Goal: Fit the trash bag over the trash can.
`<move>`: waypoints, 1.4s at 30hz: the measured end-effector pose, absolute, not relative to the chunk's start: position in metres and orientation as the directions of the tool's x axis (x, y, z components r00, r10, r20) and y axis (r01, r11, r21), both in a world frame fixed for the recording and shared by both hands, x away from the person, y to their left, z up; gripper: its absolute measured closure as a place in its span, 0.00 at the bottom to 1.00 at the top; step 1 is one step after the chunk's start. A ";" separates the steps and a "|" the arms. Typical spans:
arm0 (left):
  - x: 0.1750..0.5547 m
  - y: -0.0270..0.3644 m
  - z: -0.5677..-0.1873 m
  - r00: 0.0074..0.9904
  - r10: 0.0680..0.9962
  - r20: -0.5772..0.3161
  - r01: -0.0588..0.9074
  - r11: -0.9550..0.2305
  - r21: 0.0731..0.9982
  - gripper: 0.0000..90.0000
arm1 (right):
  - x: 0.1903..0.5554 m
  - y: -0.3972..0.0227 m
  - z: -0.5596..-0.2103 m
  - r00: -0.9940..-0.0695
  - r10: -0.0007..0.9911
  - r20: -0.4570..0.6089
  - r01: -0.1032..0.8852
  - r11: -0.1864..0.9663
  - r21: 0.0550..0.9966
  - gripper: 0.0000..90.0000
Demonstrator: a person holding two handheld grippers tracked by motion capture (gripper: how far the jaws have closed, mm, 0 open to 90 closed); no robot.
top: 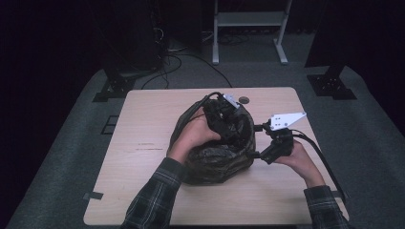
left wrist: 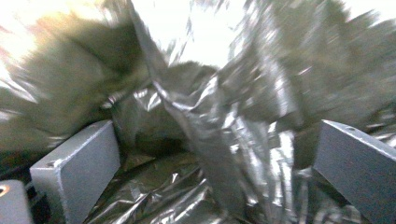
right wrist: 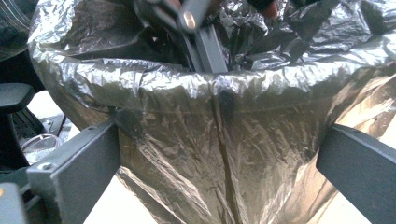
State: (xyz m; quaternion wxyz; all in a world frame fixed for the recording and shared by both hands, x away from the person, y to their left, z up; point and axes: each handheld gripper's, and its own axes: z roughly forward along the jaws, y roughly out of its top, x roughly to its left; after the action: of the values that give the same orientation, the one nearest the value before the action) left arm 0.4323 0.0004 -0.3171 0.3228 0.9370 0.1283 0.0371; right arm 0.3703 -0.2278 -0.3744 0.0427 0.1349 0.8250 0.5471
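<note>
Two grippers work on a crumpled dark plastic bag [top: 217, 160] lying near the middle of a light wooden table [top: 143, 191]. Left gripper [top: 228, 119]: held over the top of the bag and pushed into its mouth, jaws spread wide with folds of the shiny film between and around them. Right gripper [top: 260, 140]: at the bag's right side, jaws parted and set either side of the bag's wall just below its rolled rim [right wrist: 210, 79]. Small round dark object [top: 244, 100]: on the table beyond the bag, too small to identify
</note>
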 end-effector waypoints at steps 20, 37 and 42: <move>0.379 0.009 -0.280 0.977 0.210 0.029 0.132 -0.712 0.690 0.00 | 0.366 -0.231 -0.373 -0.959 0.274 0.071 0.174 0.372 0.912 0.00; 0.359 0.017 -0.247 0.984 0.172 0.039 0.082 -0.642 0.763 0.00 | 0.365 -0.229 -0.374 -0.959 0.275 0.073 0.175 0.367 0.913 0.00; 0.382 0.004 -0.259 0.985 0.173 -0.003 0.117 -0.653 0.748 0.00 | 0.365 -0.228 -0.374 -0.959 0.273 0.073 0.172 0.359 0.917 0.00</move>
State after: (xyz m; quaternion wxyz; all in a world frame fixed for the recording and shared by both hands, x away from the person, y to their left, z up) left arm 0.3824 0.0037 -0.2590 0.4086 0.9086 0.0799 0.0342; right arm 0.3652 -0.2284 -0.3741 0.0461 0.1353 0.8232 0.5495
